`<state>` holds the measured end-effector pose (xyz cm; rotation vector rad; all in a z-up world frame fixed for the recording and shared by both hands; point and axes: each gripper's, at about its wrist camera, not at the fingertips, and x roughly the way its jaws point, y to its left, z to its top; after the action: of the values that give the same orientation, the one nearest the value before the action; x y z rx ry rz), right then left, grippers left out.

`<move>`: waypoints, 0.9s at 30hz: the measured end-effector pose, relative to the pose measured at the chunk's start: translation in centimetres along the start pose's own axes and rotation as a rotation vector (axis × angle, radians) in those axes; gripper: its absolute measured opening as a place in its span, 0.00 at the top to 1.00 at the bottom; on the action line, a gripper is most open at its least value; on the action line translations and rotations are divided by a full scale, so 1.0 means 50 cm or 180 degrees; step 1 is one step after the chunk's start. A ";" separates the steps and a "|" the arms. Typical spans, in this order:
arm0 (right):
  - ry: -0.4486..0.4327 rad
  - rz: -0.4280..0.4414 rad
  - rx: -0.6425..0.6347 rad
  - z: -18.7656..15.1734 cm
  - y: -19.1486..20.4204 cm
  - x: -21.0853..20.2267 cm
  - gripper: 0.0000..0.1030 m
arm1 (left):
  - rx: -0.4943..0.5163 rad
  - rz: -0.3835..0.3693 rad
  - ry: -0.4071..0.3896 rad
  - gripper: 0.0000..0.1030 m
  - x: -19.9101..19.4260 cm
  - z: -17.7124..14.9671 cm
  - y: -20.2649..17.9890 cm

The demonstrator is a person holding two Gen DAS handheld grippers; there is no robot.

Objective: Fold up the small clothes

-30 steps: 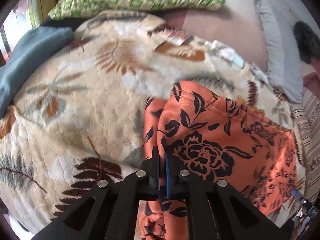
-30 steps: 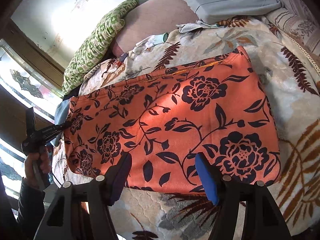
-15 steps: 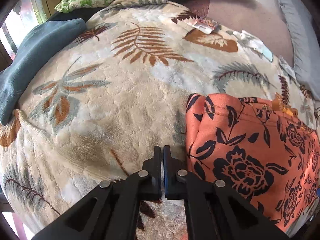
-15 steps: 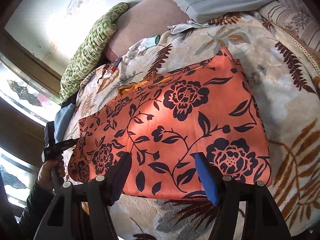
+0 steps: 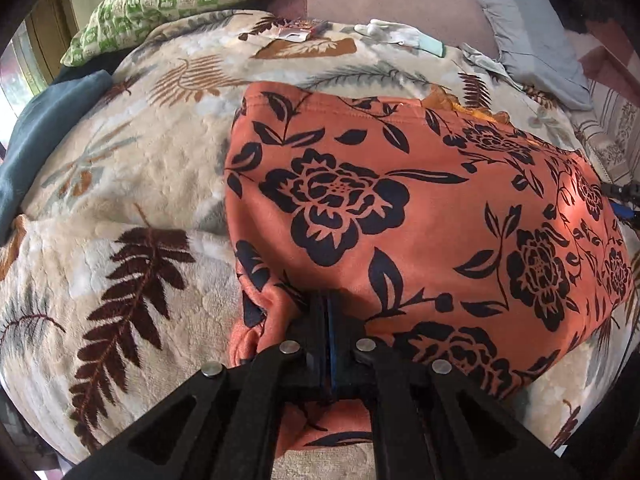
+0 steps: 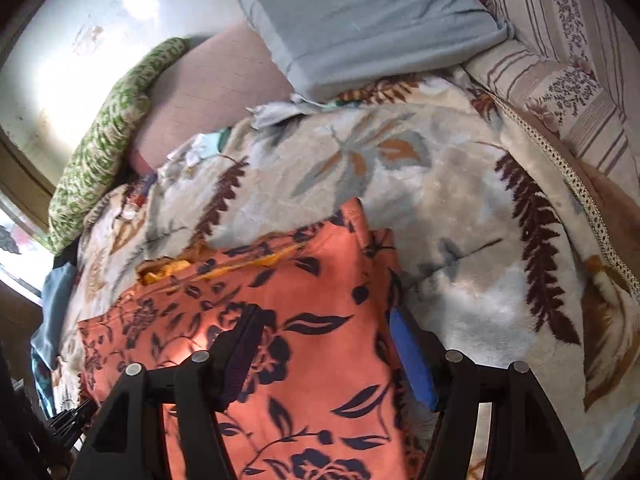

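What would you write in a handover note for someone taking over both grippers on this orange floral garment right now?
Left gripper: shut on the near edge of the orange floral garment, cloth bunched at the pinch.
Right gripper: open, fingers straddling the garment's other end, gripping nothing.
The garment lies fairly flat on the leaf-print blanket, in a rough rectangle with a yellow-orange lining showing at the far edge.
Done: apparently at least one fold.
Left: probably close the right gripper, carry the next fold over, flatten.

Both views are brightly lit by daylight. Strong glare is seen on the wall [image 6: 100, 40] at far left of the right view, which is slightly motion-blurred. Edges are bent and darkly vignetted by fisheye distortion.
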<state>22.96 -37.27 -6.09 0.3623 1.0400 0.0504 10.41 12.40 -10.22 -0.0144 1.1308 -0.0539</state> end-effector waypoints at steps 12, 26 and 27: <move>0.0351 -0.0229 0.0100 -0.070 -0.065 0.043 0.87 | 0.0093 0.0112 0.0001 0.98 -0.001 0.006 -0.010; 0.0026 -0.0178 -0.0010 -0.090 -0.025 -0.062 0.25 | 0.0020 0.0314 -0.0167 0.99 0.012 0.003 -0.018; 0.0103 -0.0317 -0.0054 -0.104 -0.026 -0.054 0.25 | 0.0067 0.0378 -0.0165 0.99 0.007 0.003 -0.026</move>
<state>17.00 -37.68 -6.63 0.2946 1.0878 -0.0244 10.63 11.08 -10.42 0.0697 1.0771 0.0402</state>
